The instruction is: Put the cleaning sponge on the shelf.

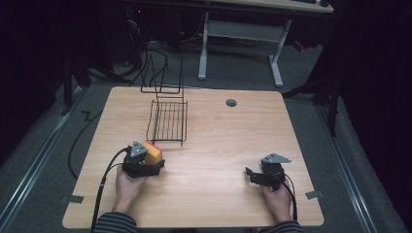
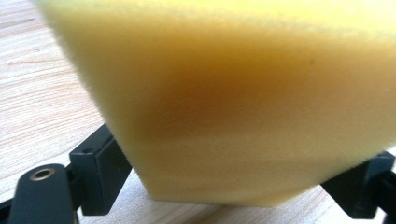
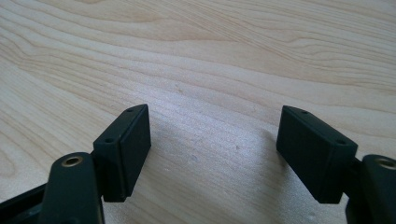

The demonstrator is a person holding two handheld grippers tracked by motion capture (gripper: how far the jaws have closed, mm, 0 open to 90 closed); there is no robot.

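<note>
Holding: my left claw [image 1: 154,164] is clamped on the yellow sponge [image 1: 152,154], pads pressed into both its sides.
Left claw view: sponge [image 2: 243,107] up close, foam narrowing where my jaws pinch it, bare wood beneath; the red face seen from above is hidden here.
High view: sponge sits at the near left of the surface [image 1: 218,141], just in front of the black wire rack [image 1: 167,119]; a thin red layer shows on its far edge.
Right claw: released, jaws wide apart with nothing between them [image 3: 215,154].
Right claw view: plain wood grain under the jaws.
High view, right side: my right claw [image 1: 252,175] rests near right, well apart from sponge and rack.
Far edge: small grey round cap [image 1: 231,103] in the surface.
</note>
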